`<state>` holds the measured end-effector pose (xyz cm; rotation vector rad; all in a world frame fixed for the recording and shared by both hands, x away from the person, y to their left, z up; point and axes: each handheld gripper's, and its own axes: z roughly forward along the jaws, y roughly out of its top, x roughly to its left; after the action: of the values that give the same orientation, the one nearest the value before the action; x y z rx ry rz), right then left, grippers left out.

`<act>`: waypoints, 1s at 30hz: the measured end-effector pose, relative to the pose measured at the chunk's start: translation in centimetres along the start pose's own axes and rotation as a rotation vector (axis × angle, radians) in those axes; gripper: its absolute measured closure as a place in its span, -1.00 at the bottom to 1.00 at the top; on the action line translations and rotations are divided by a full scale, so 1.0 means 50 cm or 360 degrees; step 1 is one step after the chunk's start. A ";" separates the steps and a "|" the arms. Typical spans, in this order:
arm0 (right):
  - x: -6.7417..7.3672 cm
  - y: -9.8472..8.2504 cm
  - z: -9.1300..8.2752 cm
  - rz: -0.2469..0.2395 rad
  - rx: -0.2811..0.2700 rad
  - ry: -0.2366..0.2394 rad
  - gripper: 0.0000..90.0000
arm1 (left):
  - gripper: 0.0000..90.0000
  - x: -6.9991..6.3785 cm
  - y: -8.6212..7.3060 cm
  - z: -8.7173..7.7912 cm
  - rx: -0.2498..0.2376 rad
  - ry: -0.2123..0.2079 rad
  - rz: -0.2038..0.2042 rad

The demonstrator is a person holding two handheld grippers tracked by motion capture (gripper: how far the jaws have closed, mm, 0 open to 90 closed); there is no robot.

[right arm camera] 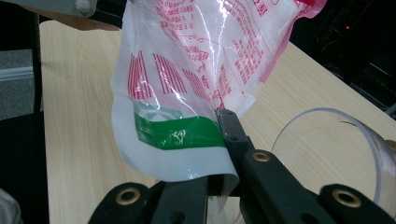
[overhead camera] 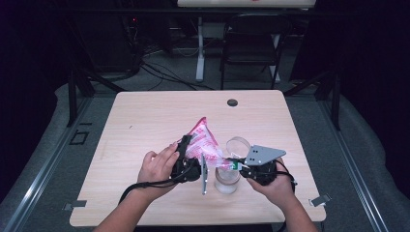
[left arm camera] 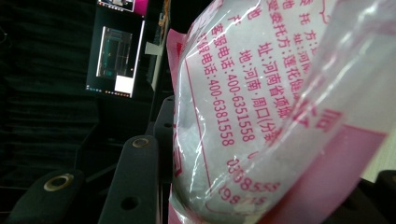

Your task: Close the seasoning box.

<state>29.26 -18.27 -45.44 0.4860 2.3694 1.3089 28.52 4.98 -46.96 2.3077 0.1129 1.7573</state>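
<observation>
A clear plastic bag [overhead camera: 202, 139] with pink print and white powder inside hangs tilted over the table [overhead camera: 145, 121], between my two grippers. My left gripper [overhead camera: 186, 153] is shut on the bag's body; in the left gripper view the bag [left arm camera: 261, 116] presses against one black finger [left arm camera: 133, 177] and hides the other. My right gripper [overhead camera: 236, 165] is shut on the bag's lower edge. In the right gripper view its tips [right arm camera: 223, 122] pinch the bag [right arm camera: 187, 84] beside a green band. A clear glass jar [overhead camera: 231, 168] stands right below the bag; its rim [right arm camera: 327, 114] is empty.
A black cable hole [overhead camera: 232, 102] sits at the table's far edge. Beyond the table stand a black folding chair [overhead camera: 251, 43] and a white desk leg [overhead camera: 199, 48], with cables on the floor. A lit monitor [left arm camera: 116, 56] is far off in the dark.
</observation>
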 end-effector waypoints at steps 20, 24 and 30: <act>0.000 -0.001 0.000 0.0001 0.0003 -0.0001 1.00 | 0.38 0.000 0.001 0.000 -0.0003 -0.0002 0.0014; 0.000 -0.001 0.000 0.0000 0.0002 0.0001 1.00 | 0.38 0.002 0.001 -0.001 0.0002 -0.0004 0.0020; 0.001 0.000 0.000 -0.0005 0.0007 -0.0001 1.00 | 0.38 0.003 0.002 -0.002 0.0004 -0.0002 0.0030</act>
<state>29.23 -18.26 -45.46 0.4839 2.3716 1.3024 28.48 4.95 -46.78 2.3190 0.0940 1.7656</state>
